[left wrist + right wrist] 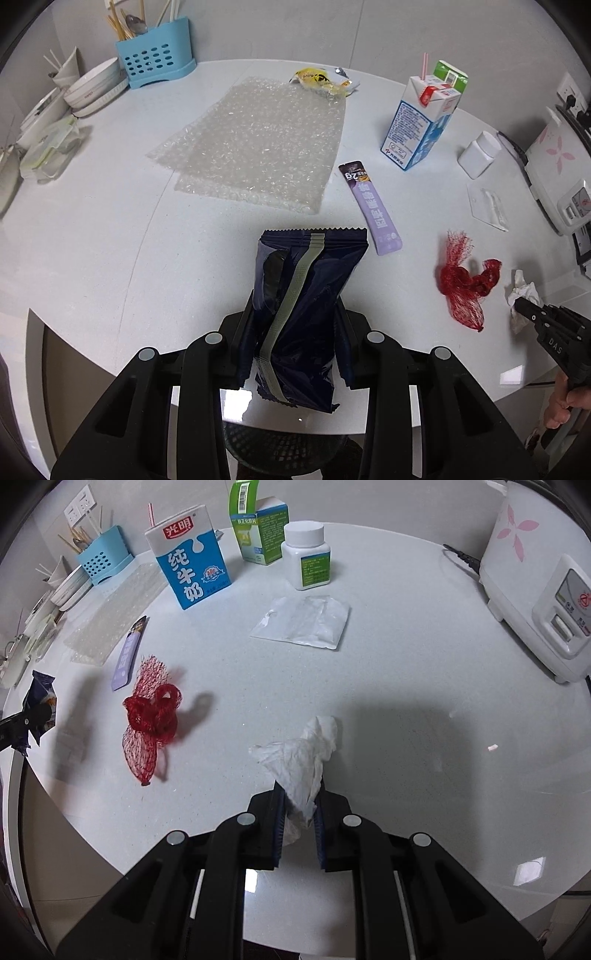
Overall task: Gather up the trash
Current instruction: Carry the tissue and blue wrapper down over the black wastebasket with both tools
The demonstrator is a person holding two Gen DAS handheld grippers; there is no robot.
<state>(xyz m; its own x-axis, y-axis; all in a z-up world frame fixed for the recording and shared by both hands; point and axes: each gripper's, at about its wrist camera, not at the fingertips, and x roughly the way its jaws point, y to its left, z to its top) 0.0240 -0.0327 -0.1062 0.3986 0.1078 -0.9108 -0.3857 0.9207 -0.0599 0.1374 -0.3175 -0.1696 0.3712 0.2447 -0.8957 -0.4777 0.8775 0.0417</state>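
My left gripper (295,314) is shut on a dark blue snack wrapper (303,295), held off the white round table (110,229). My right gripper (300,794) is shut on a crumpled white tissue (303,753), lifted a little above the tabletop. The left wrist view shows that same right gripper (524,306) at the right edge with the tissue (522,291) in its tips. A red mesh net (151,716) lies between the two hands. A purple sachet (371,206), a sheet of bubble wrap (258,144) and a blue milk carton (188,561) rest farther back.
A white pill bottle (306,555), a green box (258,528) and a clear plastic bag (306,622) sit mid-table. A rice cooker (535,590) stands at right. A blue utensil holder (155,61), stacked bowls (96,88) and a yellow wrapper (321,79) line the far edge.
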